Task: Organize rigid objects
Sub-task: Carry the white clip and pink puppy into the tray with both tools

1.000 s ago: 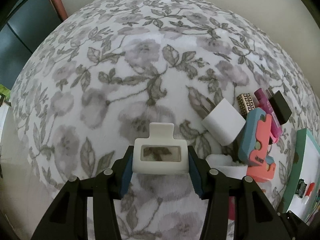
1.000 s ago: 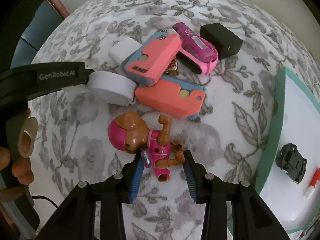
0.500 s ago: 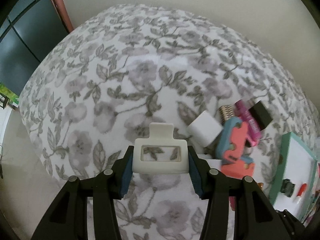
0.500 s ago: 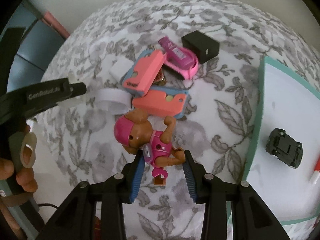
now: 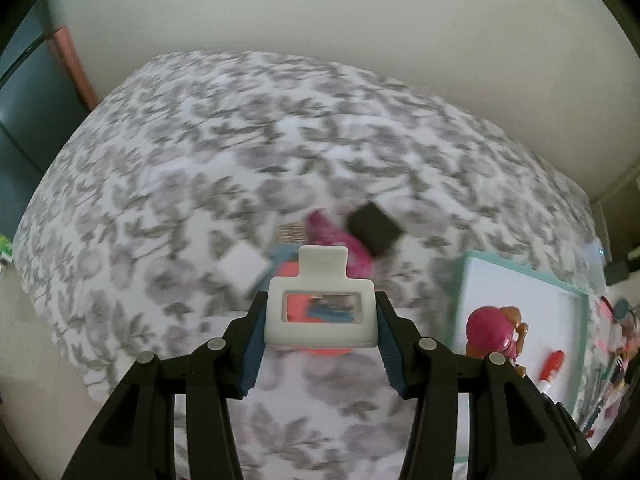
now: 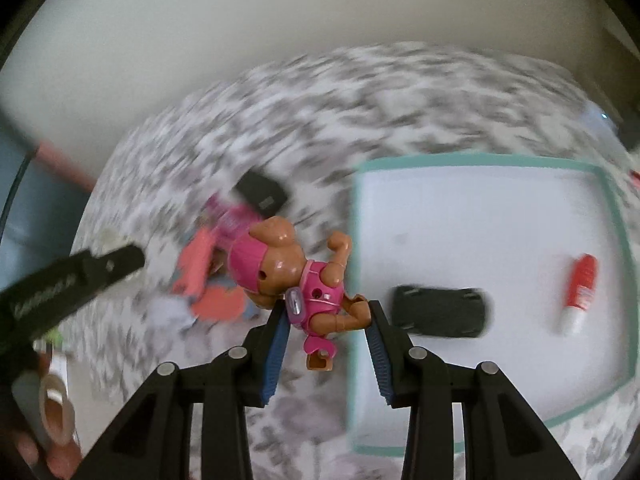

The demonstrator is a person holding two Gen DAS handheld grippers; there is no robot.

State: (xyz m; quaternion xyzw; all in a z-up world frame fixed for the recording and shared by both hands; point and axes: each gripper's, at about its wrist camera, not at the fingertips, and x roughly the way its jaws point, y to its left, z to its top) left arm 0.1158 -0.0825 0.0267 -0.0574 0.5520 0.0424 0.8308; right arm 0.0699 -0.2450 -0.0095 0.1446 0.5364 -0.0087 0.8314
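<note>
A toy car (image 6: 440, 312) and marker (image 6: 580, 292) are already laid in the teal-rimmed tray (image 6: 472, 162); a white clip (image 5: 322, 312) is clamped in the left gripper (image 5: 320, 344), a puppy figure (image 6: 296, 280) in the right gripper (image 6: 328, 344); a pile (image 5: 320, 240) is left on the floral cloth (image 5: 200, 160)

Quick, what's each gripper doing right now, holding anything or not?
Left gripper: closed on a white plastic clip.
Right gripper: closed on a pink and brown toy dog, held above the flowered cloth.
</note>
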